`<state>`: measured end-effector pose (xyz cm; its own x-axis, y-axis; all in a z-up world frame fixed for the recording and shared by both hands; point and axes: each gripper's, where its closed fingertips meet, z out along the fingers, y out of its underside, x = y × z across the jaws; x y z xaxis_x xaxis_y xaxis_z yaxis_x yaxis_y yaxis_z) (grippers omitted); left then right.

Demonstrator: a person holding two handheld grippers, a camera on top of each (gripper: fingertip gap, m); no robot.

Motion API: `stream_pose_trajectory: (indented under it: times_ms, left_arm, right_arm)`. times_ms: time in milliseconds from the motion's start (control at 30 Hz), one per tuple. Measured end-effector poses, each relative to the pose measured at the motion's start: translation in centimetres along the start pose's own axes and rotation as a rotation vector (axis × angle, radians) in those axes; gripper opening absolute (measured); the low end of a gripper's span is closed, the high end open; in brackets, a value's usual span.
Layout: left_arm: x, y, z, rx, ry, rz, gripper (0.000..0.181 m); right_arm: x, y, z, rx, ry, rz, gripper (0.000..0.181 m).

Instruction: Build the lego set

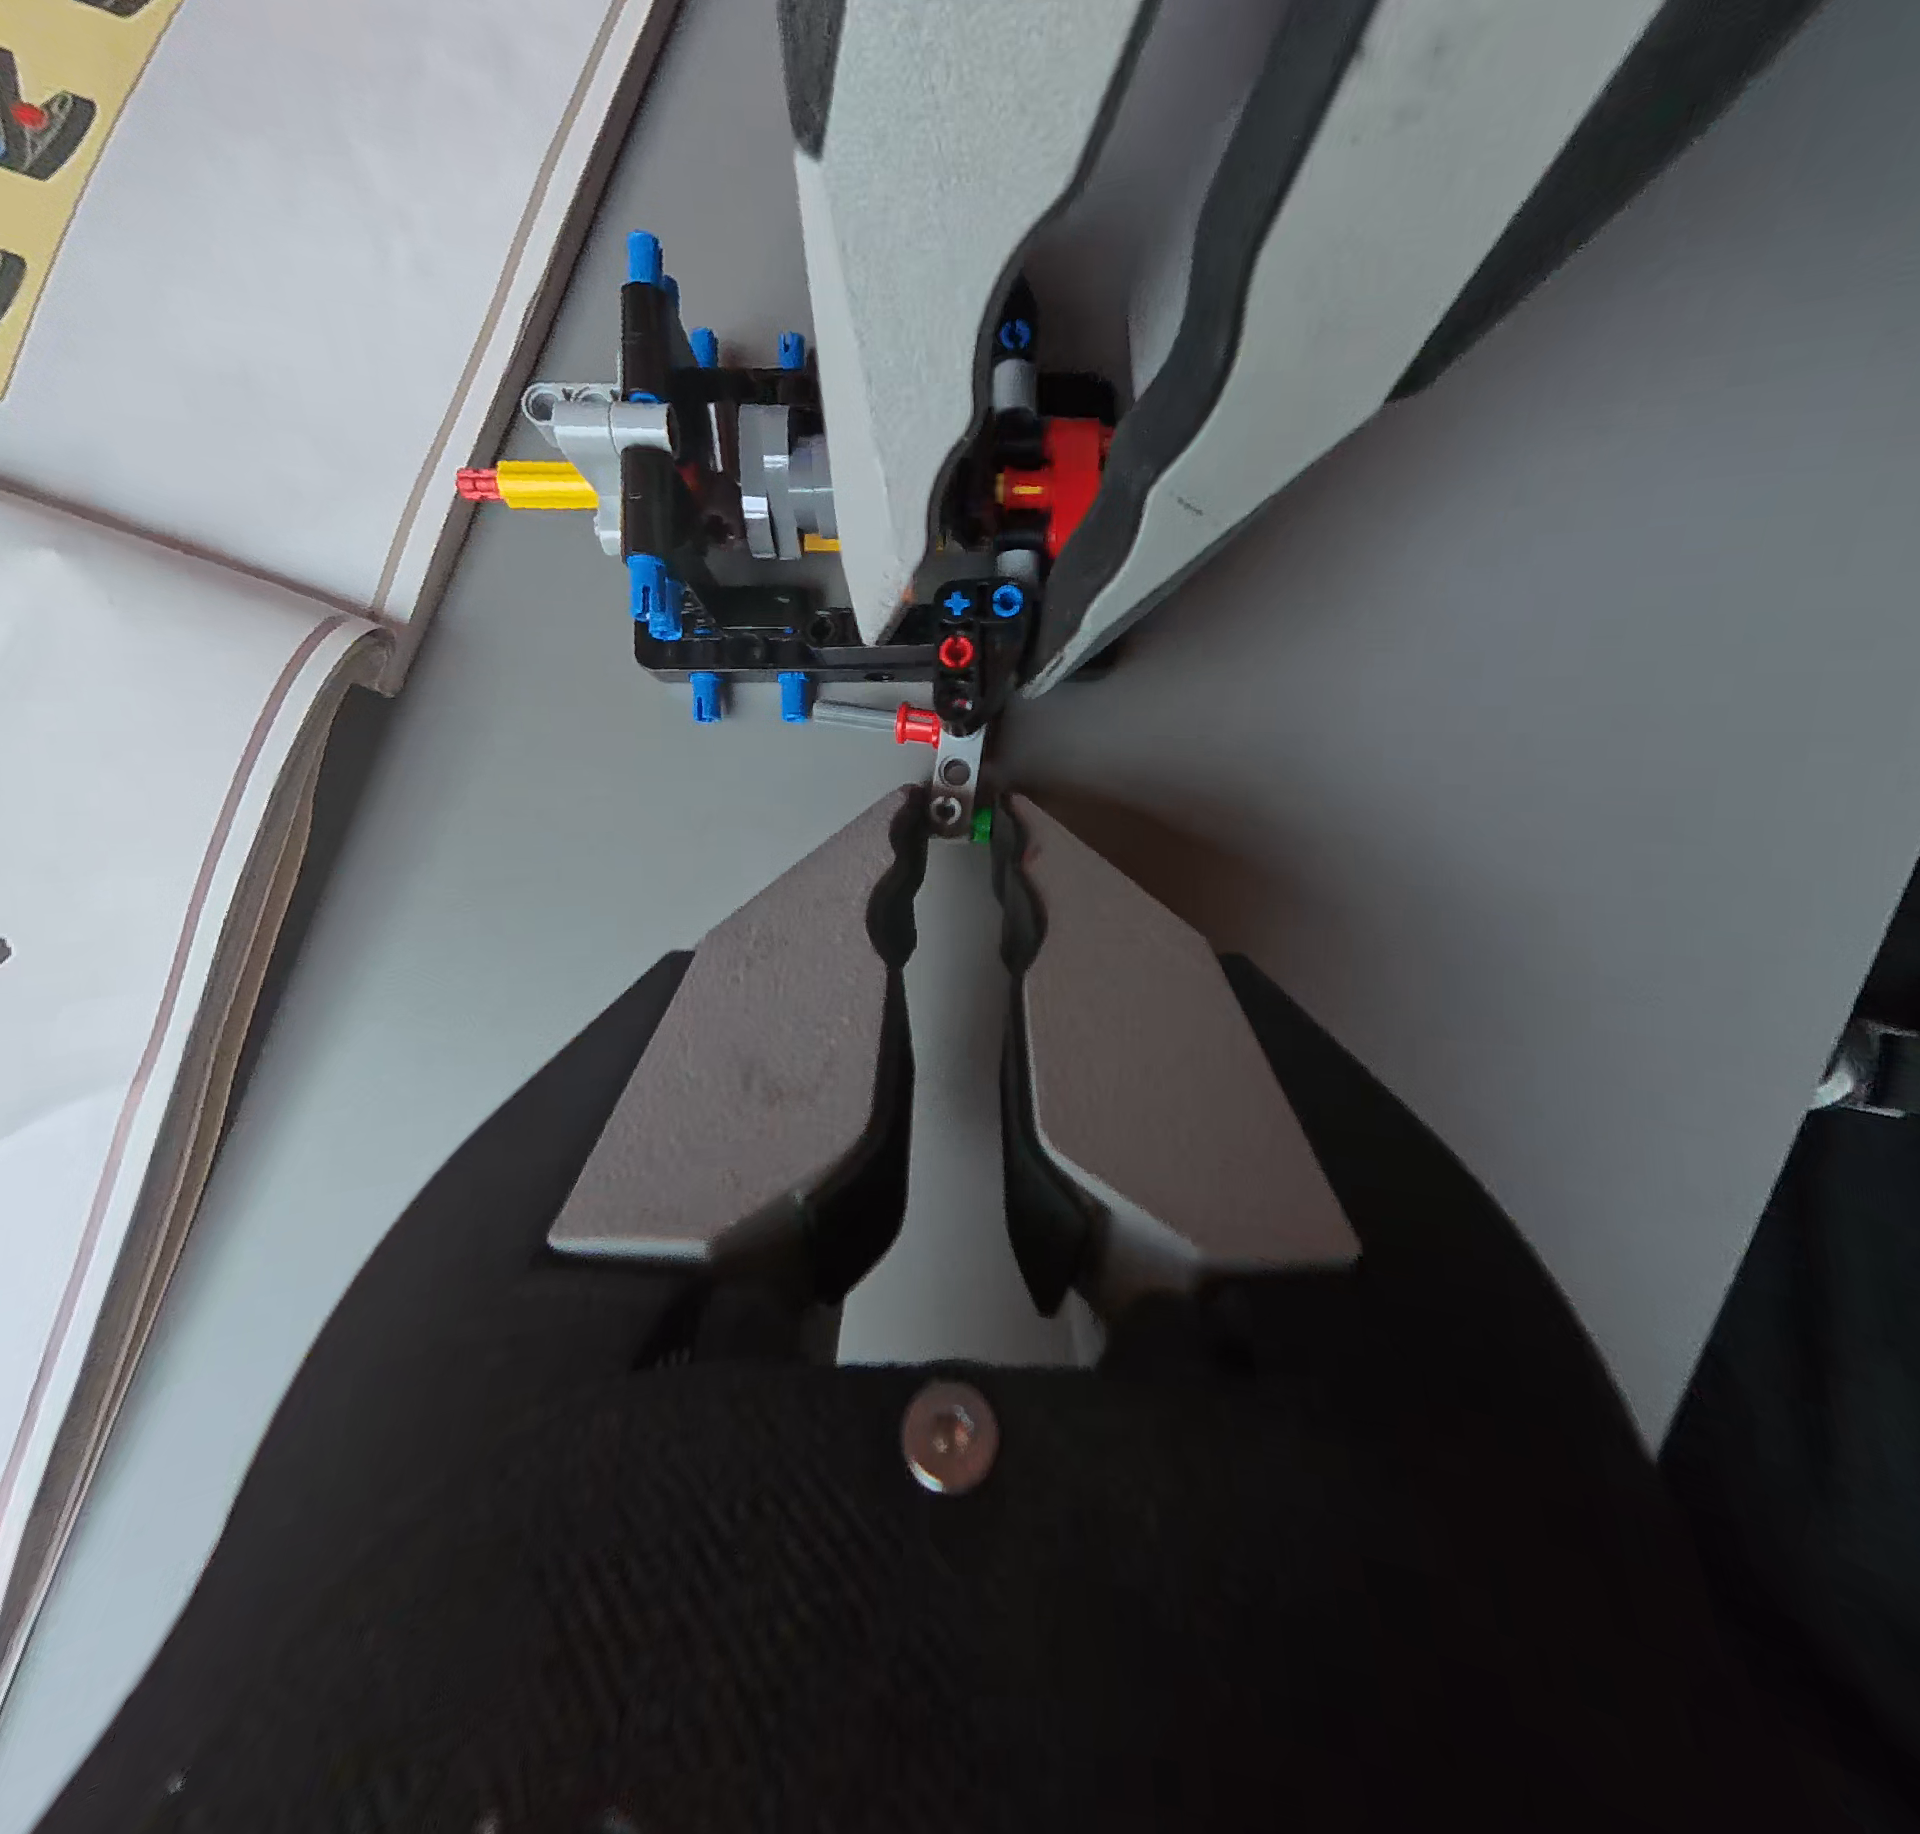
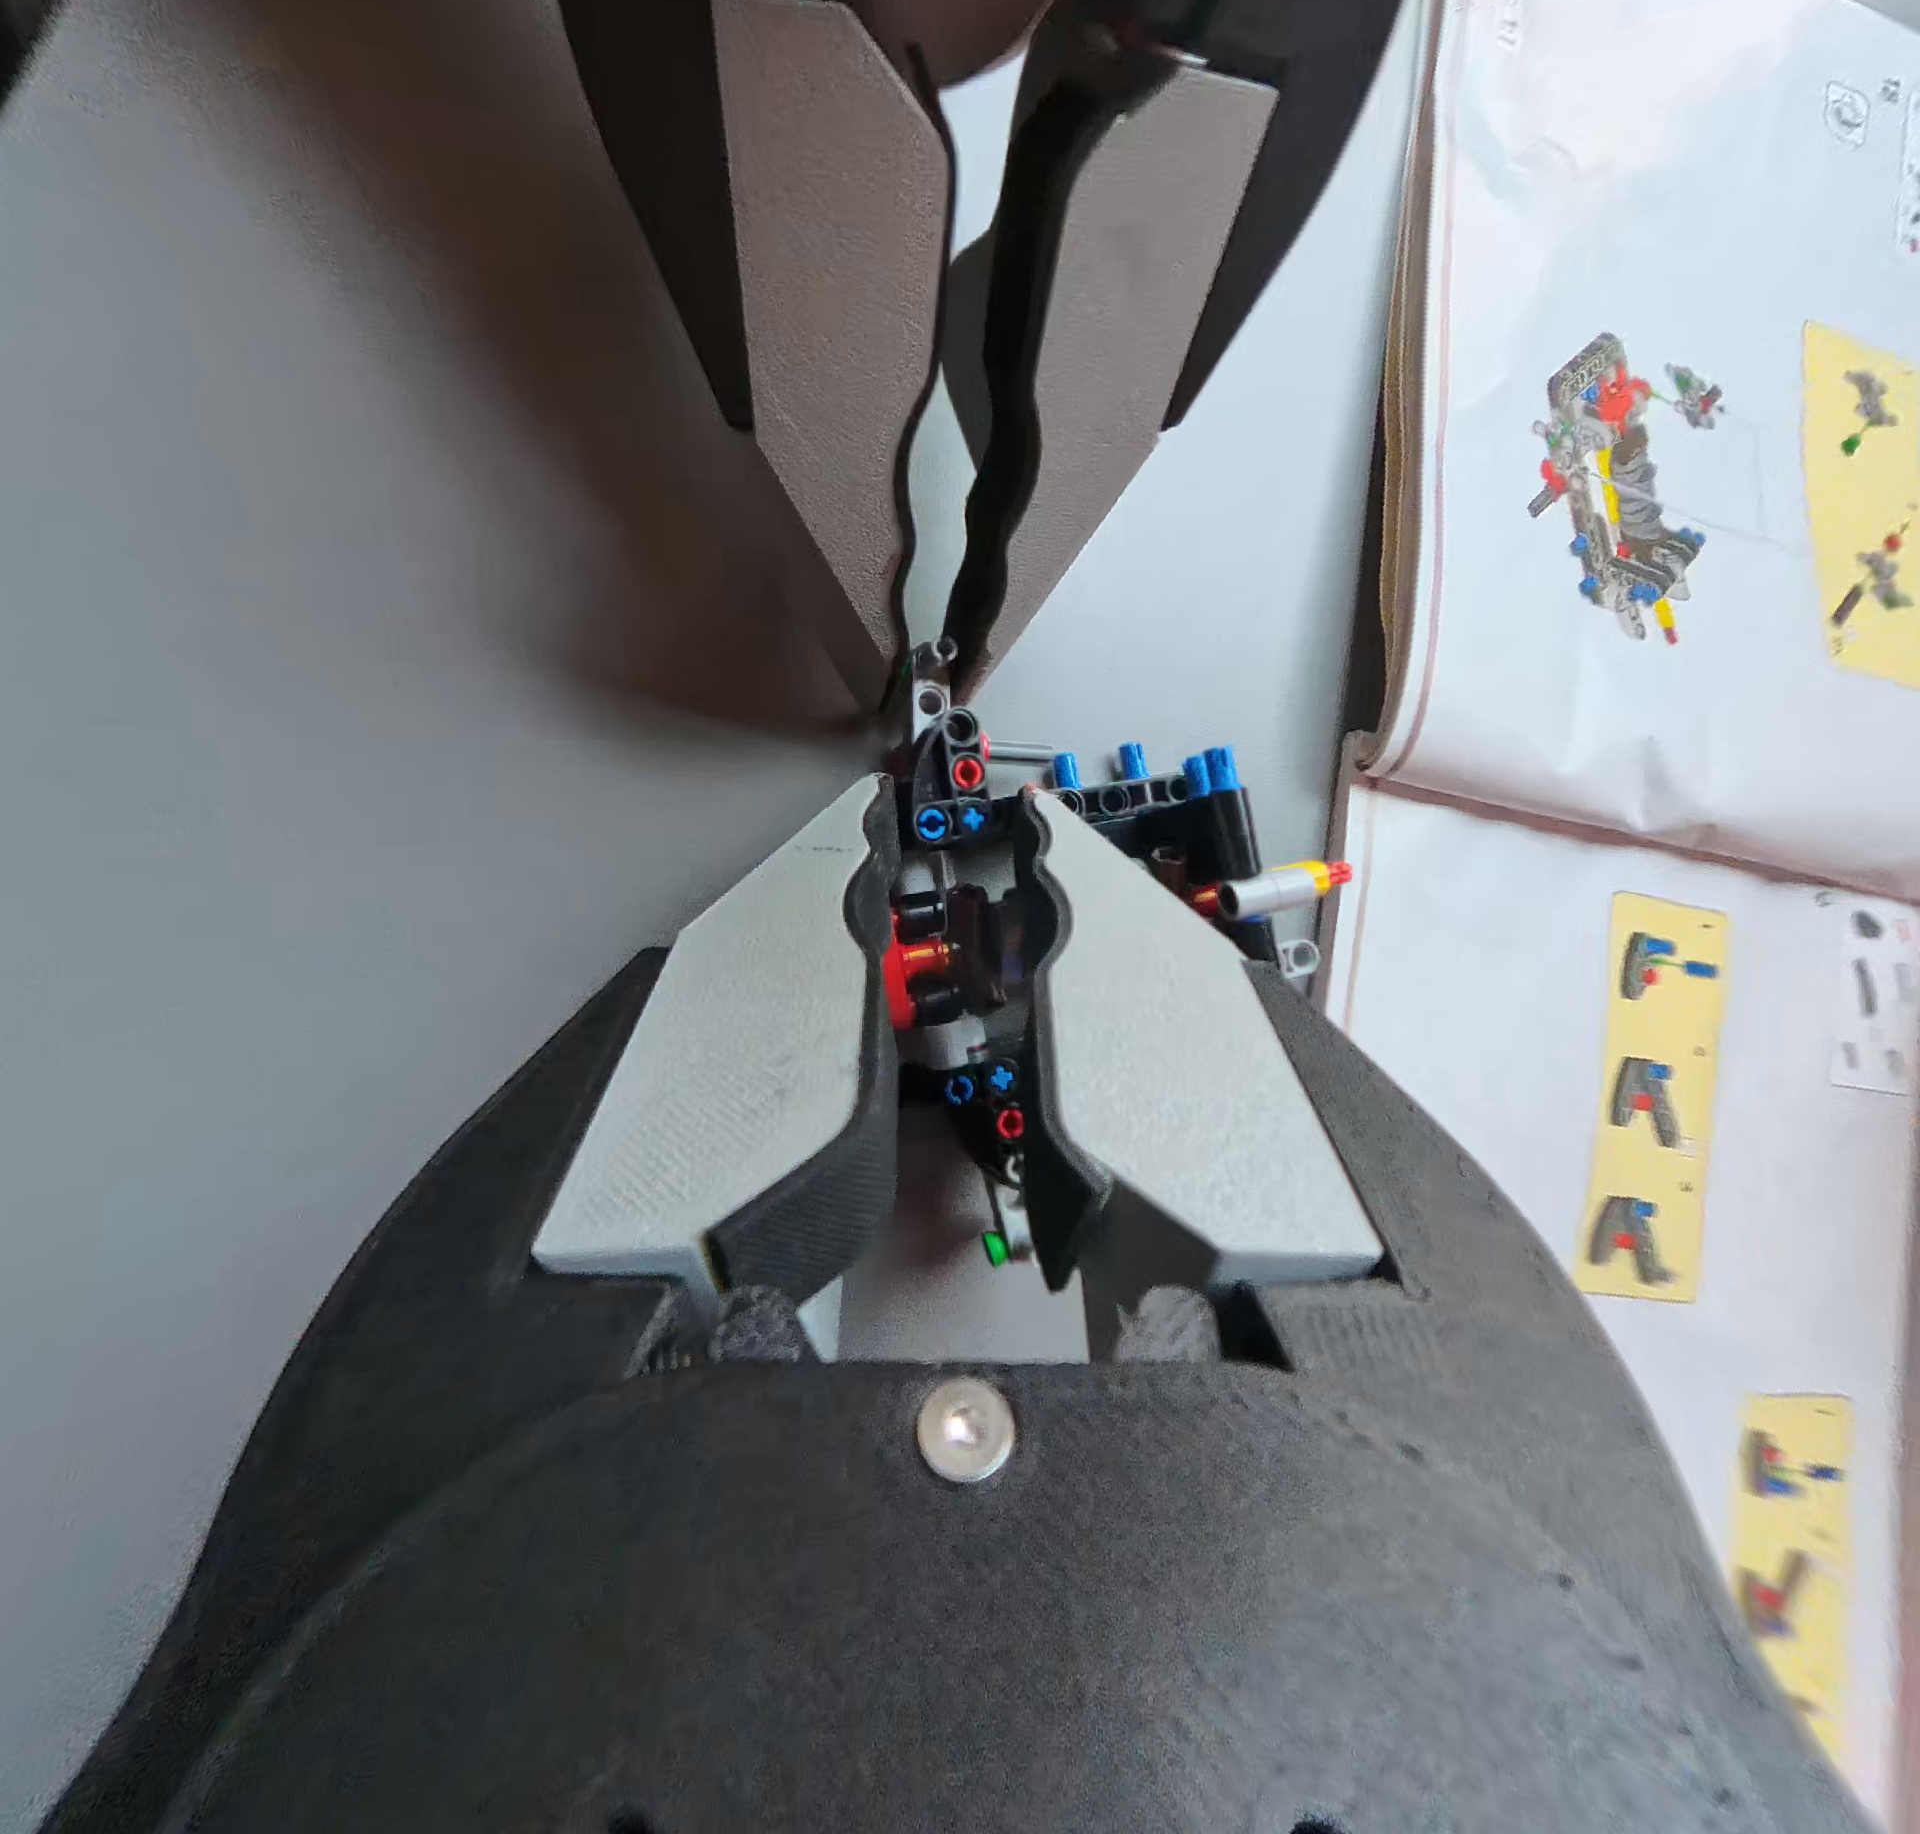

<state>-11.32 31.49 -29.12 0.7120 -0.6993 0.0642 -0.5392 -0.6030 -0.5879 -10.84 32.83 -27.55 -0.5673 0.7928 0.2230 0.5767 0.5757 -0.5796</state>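
Grey surface (image 1: 1558, 641), open instruction booklet (image 1: 312, 278) upper left | right claw (image 2: 956, 808) clamped around black Technic assembly (image 1: 727, 496) | left claw (image 1: 961, 818) pinching small grey liftarm (image 1: 956, 782) at frame centre

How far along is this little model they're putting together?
Partly built: a black-framed lego assembly with blue pegs already holds together. In hand: the right tool clamps it while the left tool holds a small grey link at its corner. The open instruction booklet suggests more steps remain.
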Motion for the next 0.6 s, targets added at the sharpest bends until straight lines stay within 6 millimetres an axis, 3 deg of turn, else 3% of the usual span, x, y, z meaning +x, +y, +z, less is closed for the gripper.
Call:
stream_pose_trajectory:
  times_ms: [167, 333, 600]
  left_arm:
    - [0.17, -0.24, 0.27, -0.041, -0.066, 0.041, 0.009]
    - [0.24, -0.27, 0.29, -0.045, -0.02, 0.074, 0.008]
    - [0.15, -0.48, 0.46, -0.041, -0.062, 0.119, 0.009]
  right_arm:
    - [0.02, 0.51, -0.15, -0.122, -0.031, -0.104, 0.019]
    - [-0.06, 0.6, -0.13, -0.159, -0.024, -0.203, 0.018]
    - [-0.07, 0.45, -0.46, 0.015, -0.095, -0.01, 0.021]
